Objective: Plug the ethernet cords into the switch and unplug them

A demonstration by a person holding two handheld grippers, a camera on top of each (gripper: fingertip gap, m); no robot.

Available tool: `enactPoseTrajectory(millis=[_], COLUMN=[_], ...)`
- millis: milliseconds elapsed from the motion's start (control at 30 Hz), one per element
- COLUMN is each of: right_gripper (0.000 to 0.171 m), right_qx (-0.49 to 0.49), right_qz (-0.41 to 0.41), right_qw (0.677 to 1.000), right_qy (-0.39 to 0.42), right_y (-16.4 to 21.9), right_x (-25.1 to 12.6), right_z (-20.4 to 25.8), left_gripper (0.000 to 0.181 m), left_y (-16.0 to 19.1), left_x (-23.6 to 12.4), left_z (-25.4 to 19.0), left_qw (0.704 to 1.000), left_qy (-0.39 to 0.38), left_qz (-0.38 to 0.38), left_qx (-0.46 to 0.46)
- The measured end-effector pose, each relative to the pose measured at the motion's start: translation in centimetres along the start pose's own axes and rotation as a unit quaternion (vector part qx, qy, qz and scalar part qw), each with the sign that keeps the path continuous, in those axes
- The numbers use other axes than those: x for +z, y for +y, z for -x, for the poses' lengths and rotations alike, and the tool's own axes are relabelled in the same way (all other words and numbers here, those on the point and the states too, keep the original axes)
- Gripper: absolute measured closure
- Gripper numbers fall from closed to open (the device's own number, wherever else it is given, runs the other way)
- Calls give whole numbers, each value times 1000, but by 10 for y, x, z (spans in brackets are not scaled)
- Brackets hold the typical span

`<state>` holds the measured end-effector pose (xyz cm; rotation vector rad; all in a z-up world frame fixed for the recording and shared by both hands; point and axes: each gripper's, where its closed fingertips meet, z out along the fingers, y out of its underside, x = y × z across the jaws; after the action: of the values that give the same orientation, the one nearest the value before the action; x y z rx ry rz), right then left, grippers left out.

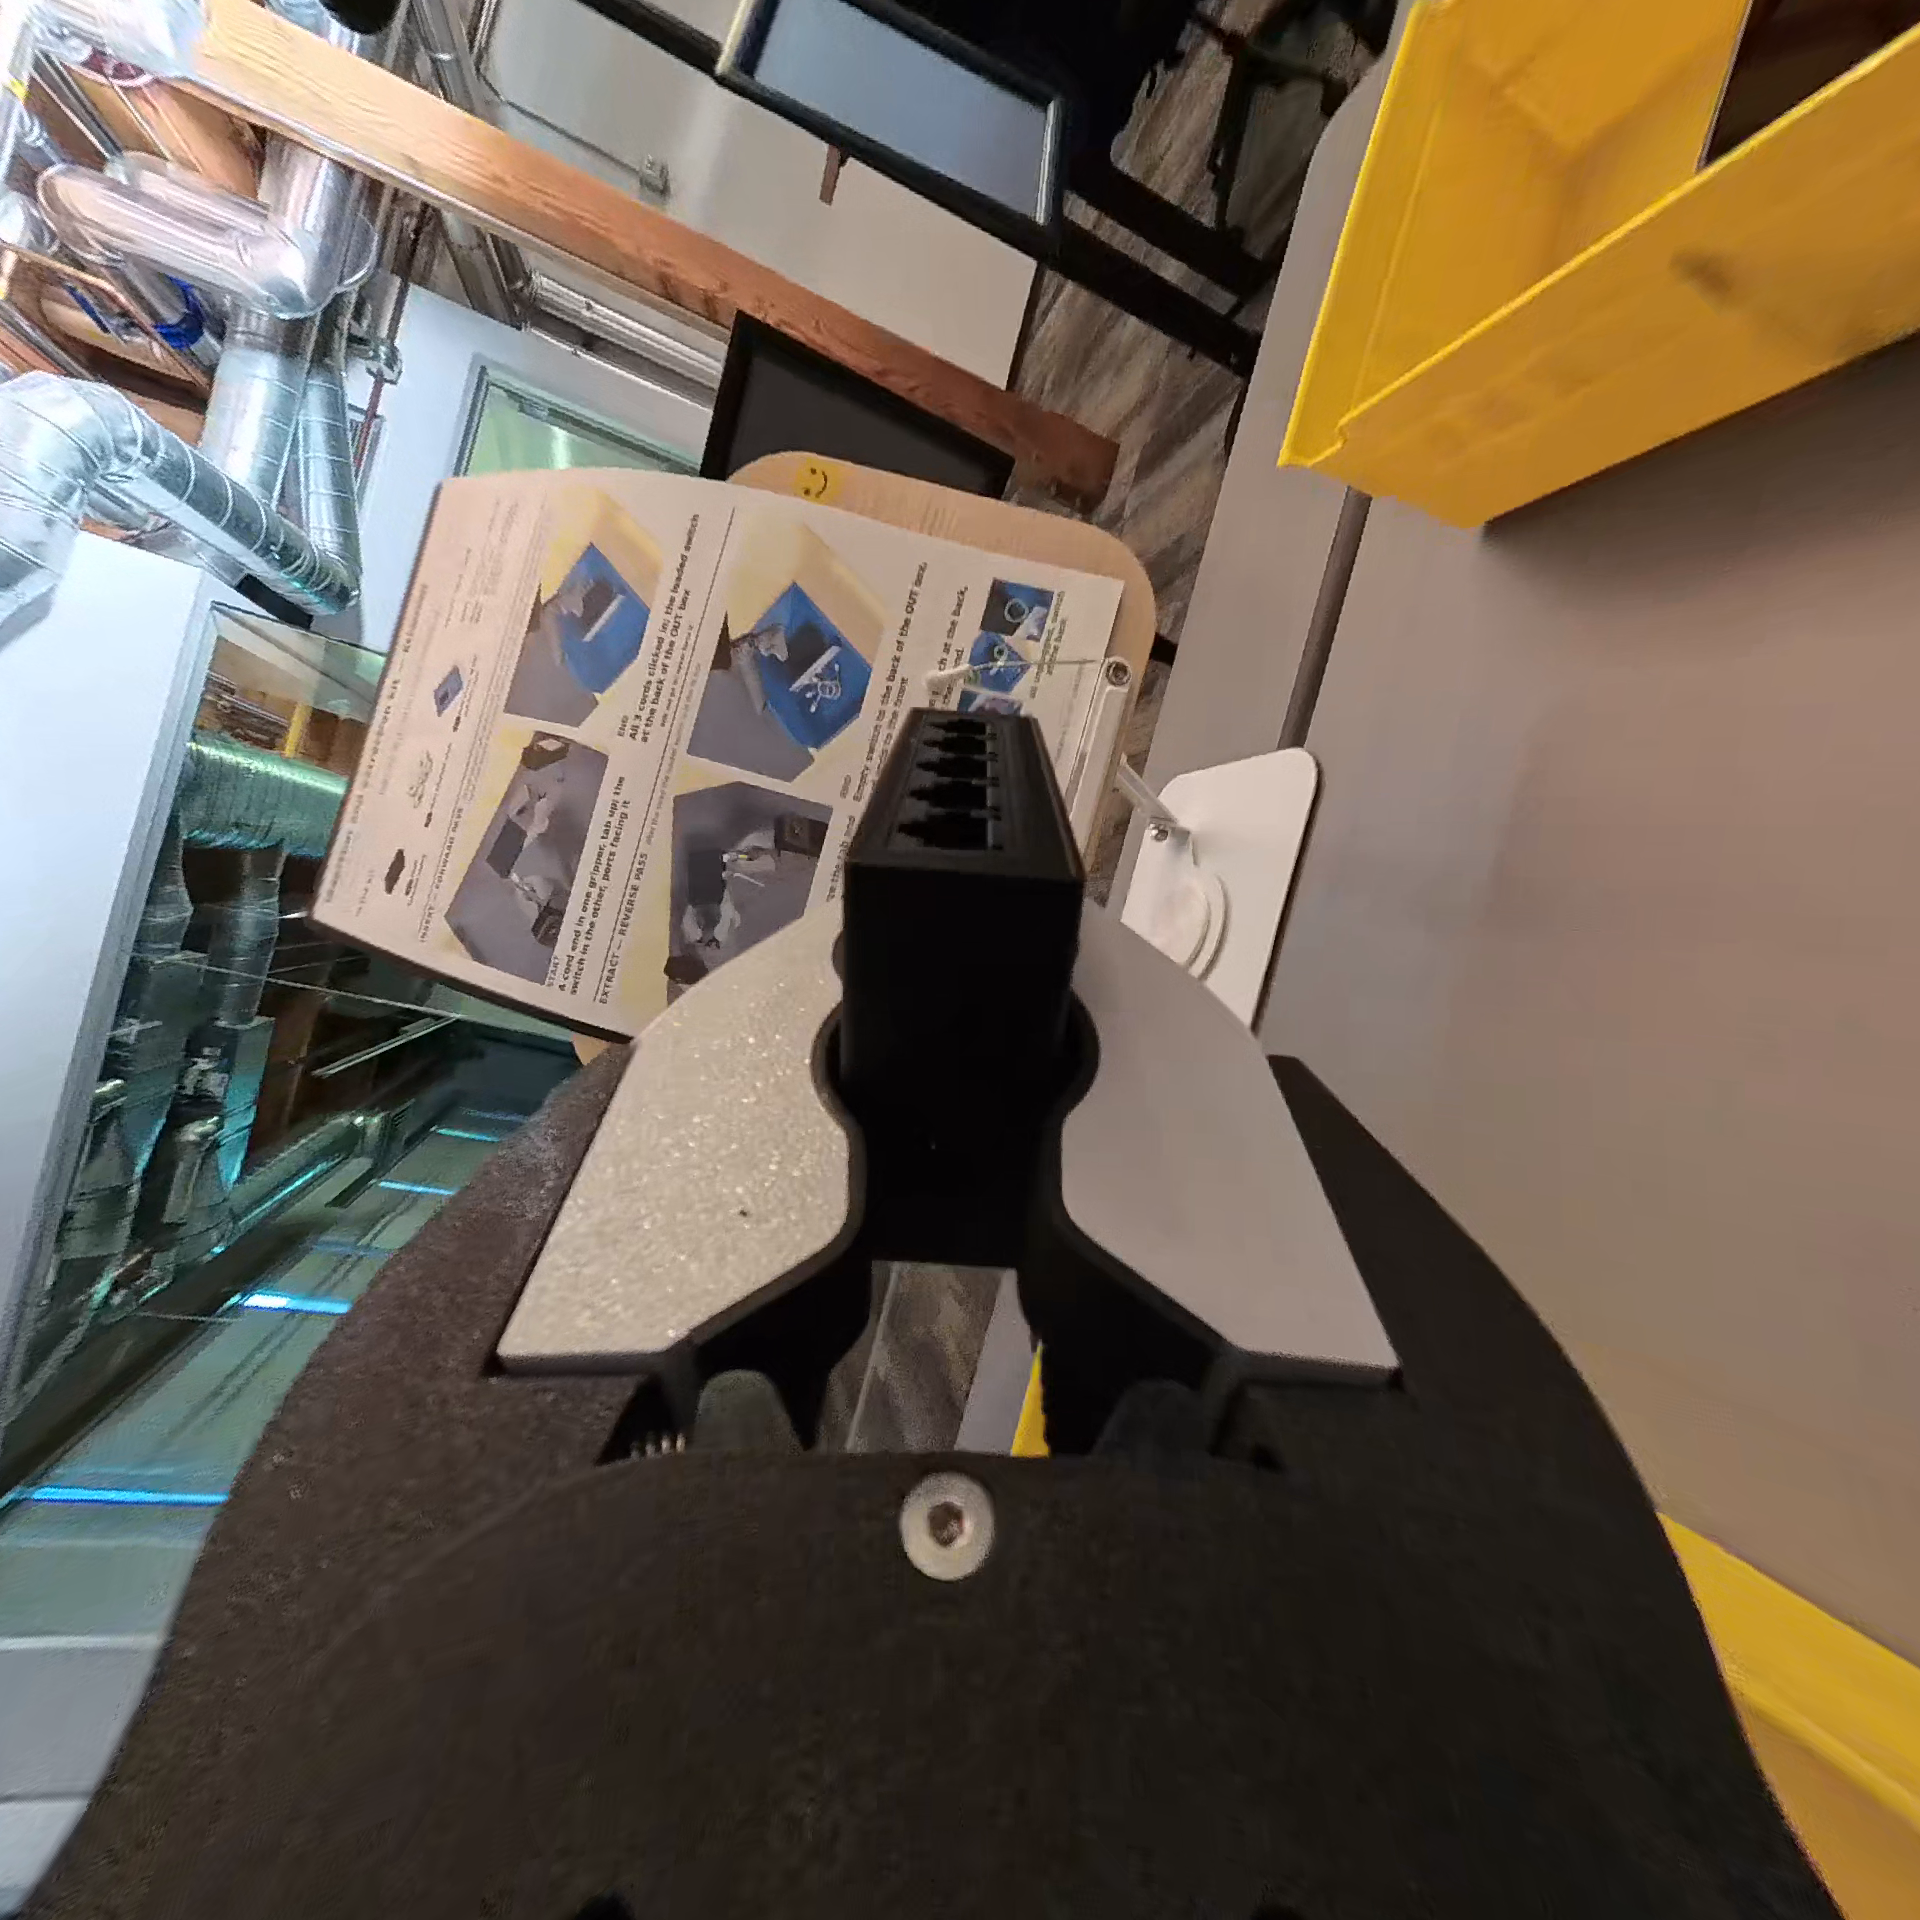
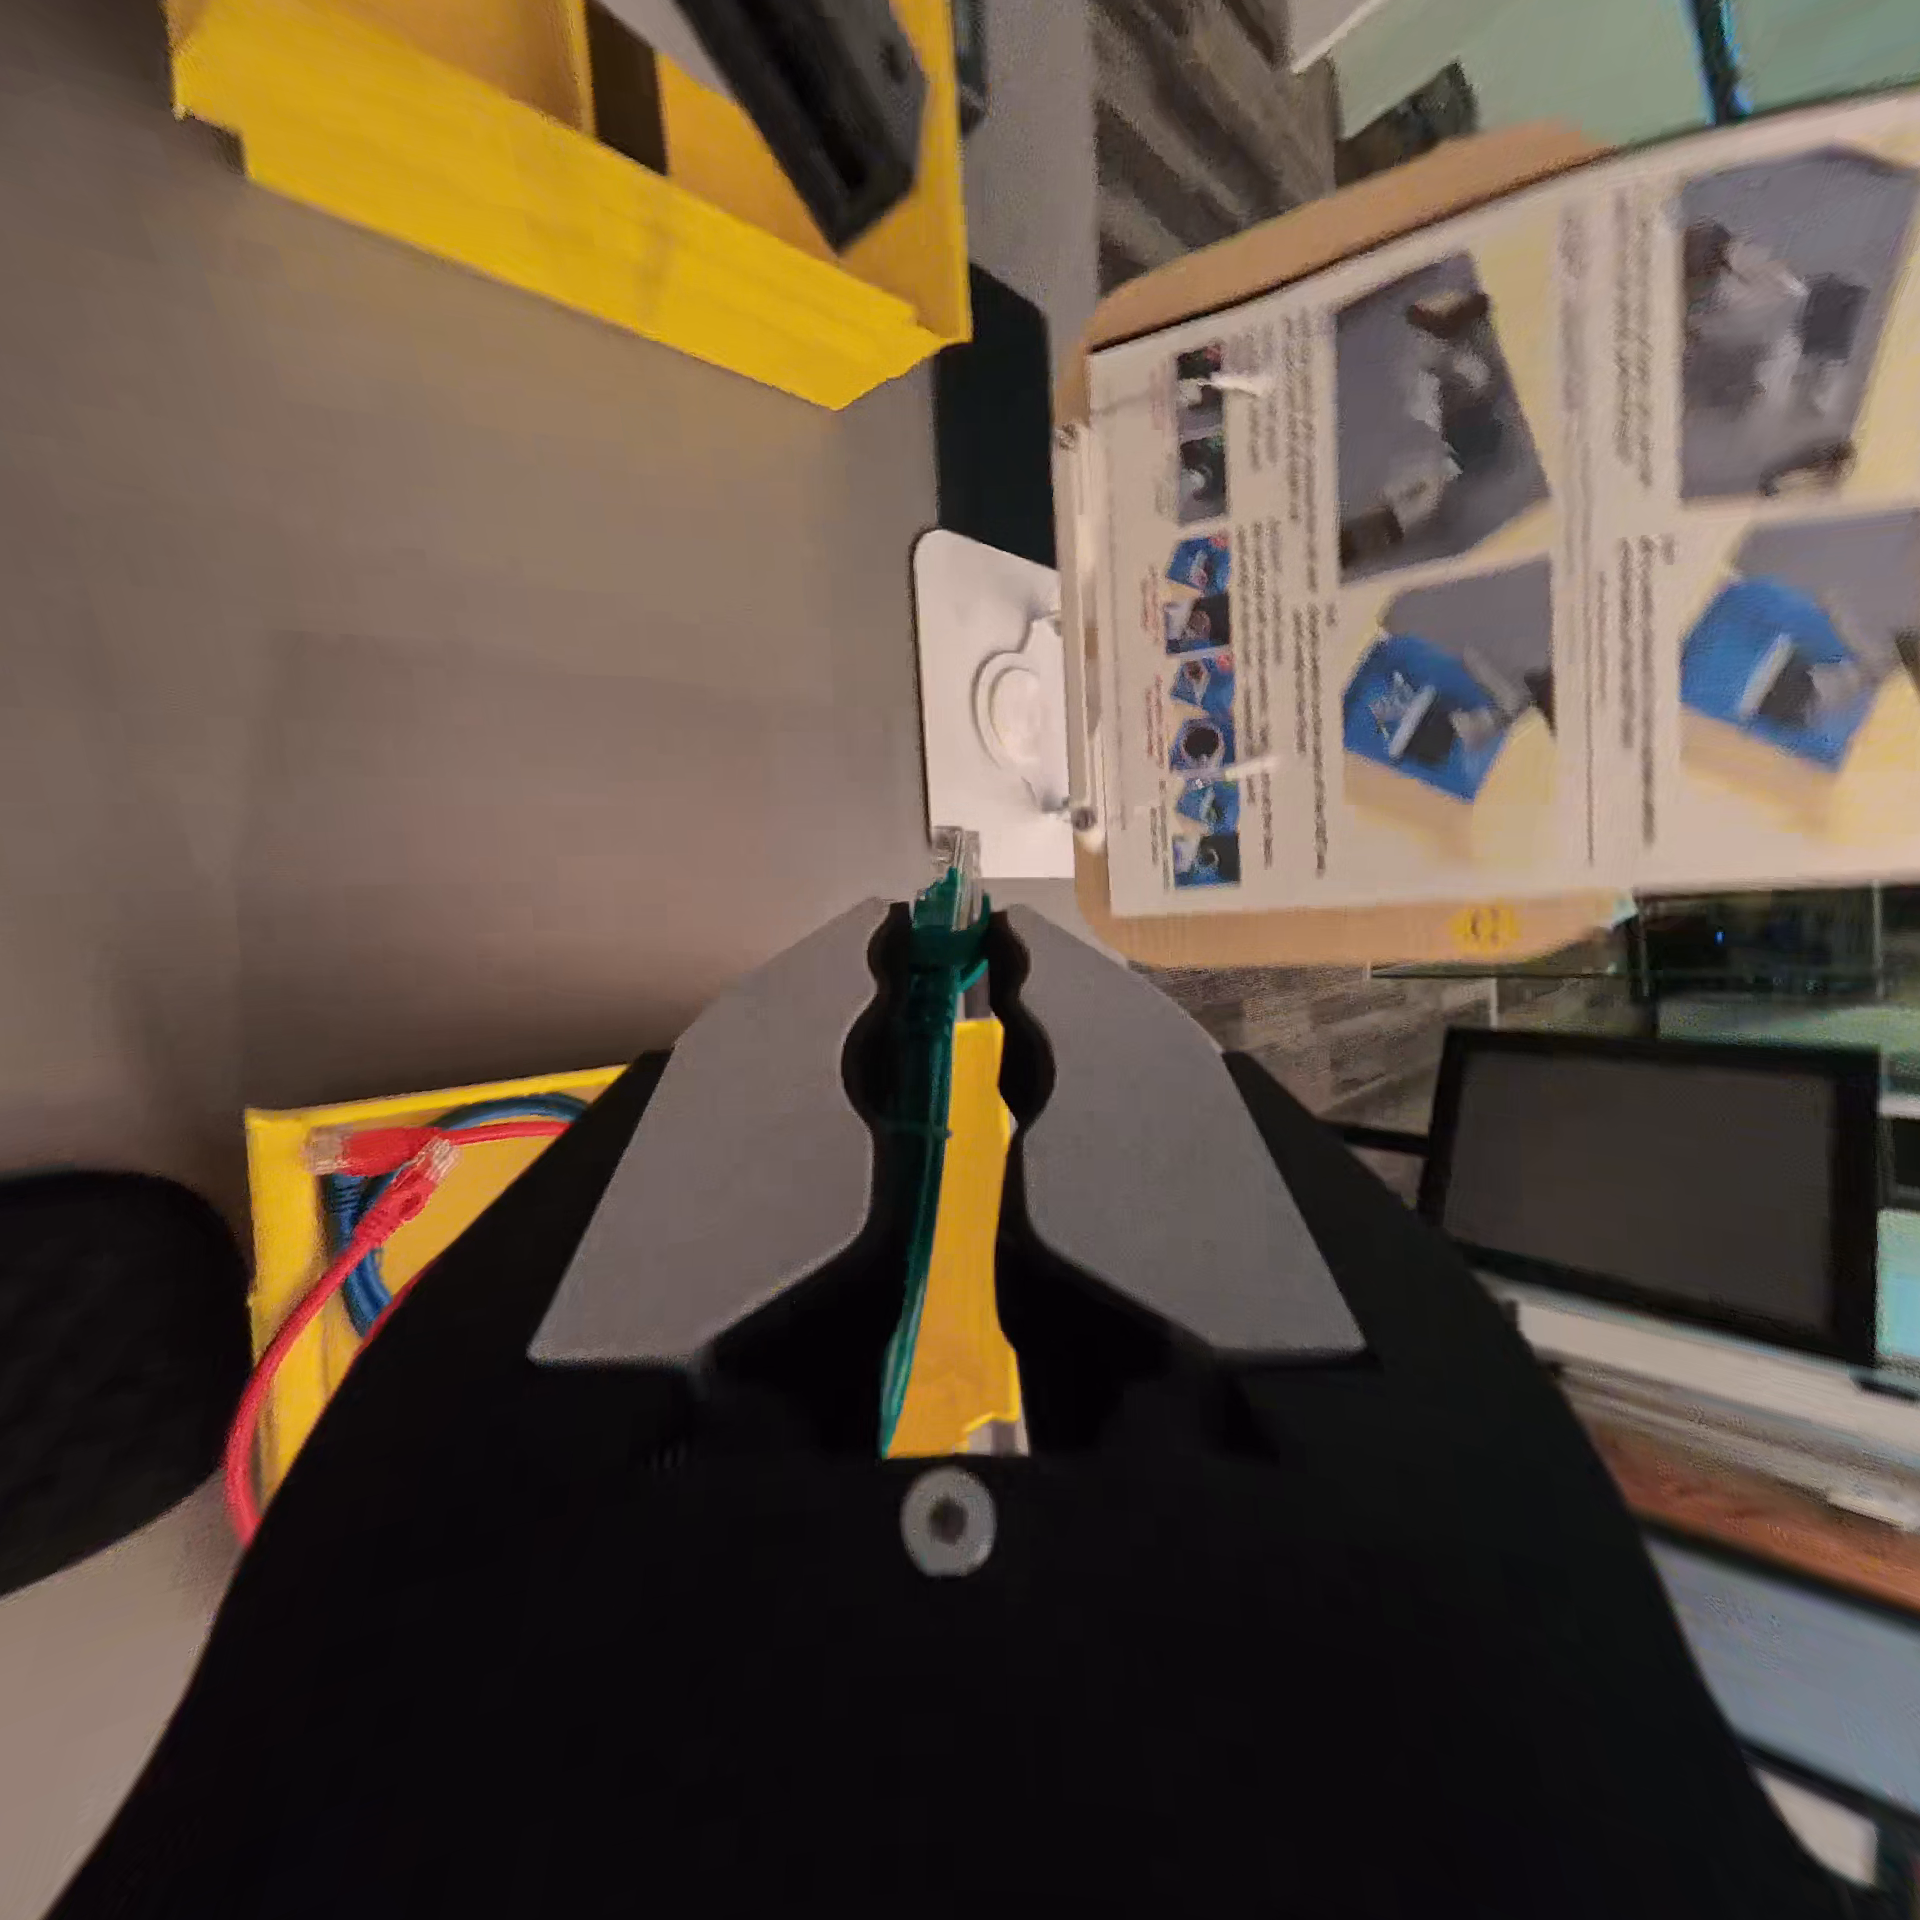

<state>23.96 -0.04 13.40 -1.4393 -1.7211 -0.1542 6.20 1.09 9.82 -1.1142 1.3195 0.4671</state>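
Currently on hand, item by item.

Left gripper (image 1: 961, 997): both grey fingers clamped on the black switch (image 1: 961, 883), which stands out past the fingertips, held in the air. Its row of ports (image 1: 948, 774) faces up in the left wrist view; all the ports in sight are empty.

Right gripper (image 2: 951, 920): fingers pinched on the green cord (image 2: 930, 1049) just behind its clear plug (image 2: 956, 852). The plug sticks out past the tips, and the cord trails back between the fingers.

Grey tabletop (image 2: 468, 675): carries two yellow bins and a stand.

Bin (image 2: 281, 1247) below the right gripper: holds a red cord (image 2: 312, 1320) and a blue cord (image 2: 364, 1278), both loose, the red lying over the blue. Two red plugs rest near the bin's corner.

Second bin (image 2: 582, 229) toward the opposite edge: holds a black object, too blurred to name.

White stand (image 2: 977, 686) at the far edge of the tabletop: bears a brown board (image 2: 1299, 234) with a printed picture sheet (image 2: 1455, 520) clipped to it.

Switch and green plug: apart, neither showing in the other's view.
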Motion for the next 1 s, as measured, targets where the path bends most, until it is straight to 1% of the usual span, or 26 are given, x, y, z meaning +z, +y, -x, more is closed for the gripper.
enactPoseTrajectory(millis=[33,100,200,267,367,400,433,500,567,667,700,800,867,900,933,1000], right_gripper=[155,155,155,155,155,154,148,136,128,127,127,124,124,124,126,128], right_qx=[26,71,90,100,127,142,160,194,220,229,223,160,90,54,19,-24], right_qz=[-5,30,110,157,195,193,184,156,118,32,2,-76,-135,-165,-192,-254], right_qw=[1000,997,990,983,972,971,969,967,966,971,974,983,980,976,972,962], right_qy=[6,10,10,1,-11,-14,-23,-49,-63,-52,-36,56,114,129,133,100], right_y=[13,53,112,142,168,171,170,160,143,105,90,41,-2,-25,-46,-83], right_x=[-8,-11,0,14,45,55,65,75,73,53,44,24,18,18,20,27], right_z=[-3,4,41,71,109,118,126,135,130,102,89,52,43,45,51,70], left_gripper=[151,151,151,151,151,151,151,151,151,151,151,151,151,151,151,151], left_y=[-3,-7,-9,-8,-10,-10,-11,-12,-12,-13,-15,-25,-36,-41,-47,-56], left_x=[-2,-6,-9,-9,-8,-7,-7,-6,-6,-8,-9,-13,-16,-18,-20,-25], left_z=[1,4,7,7,4,3,2,-3,-6,-7,-9,-19,-27,-31,-33,-38], left_qw=[1000,1000,1000,1000,1000,1000,1000,1000,1000,999,998,992,987,984,981,974], left_qy=[1,-7,-11,-10,-7,-5,-2,16,25,42,50,96,120,132,141,160], left_qz=[-6,-14,-15,-9,-6,-5,-6,-8,-9,-20,-29,-64,-90,-104,-117,-142], left_qx=[-5,-2,-1,-4,1,1,0,-5,-11,-24,-31,-53,-59,-62,-64,-71])
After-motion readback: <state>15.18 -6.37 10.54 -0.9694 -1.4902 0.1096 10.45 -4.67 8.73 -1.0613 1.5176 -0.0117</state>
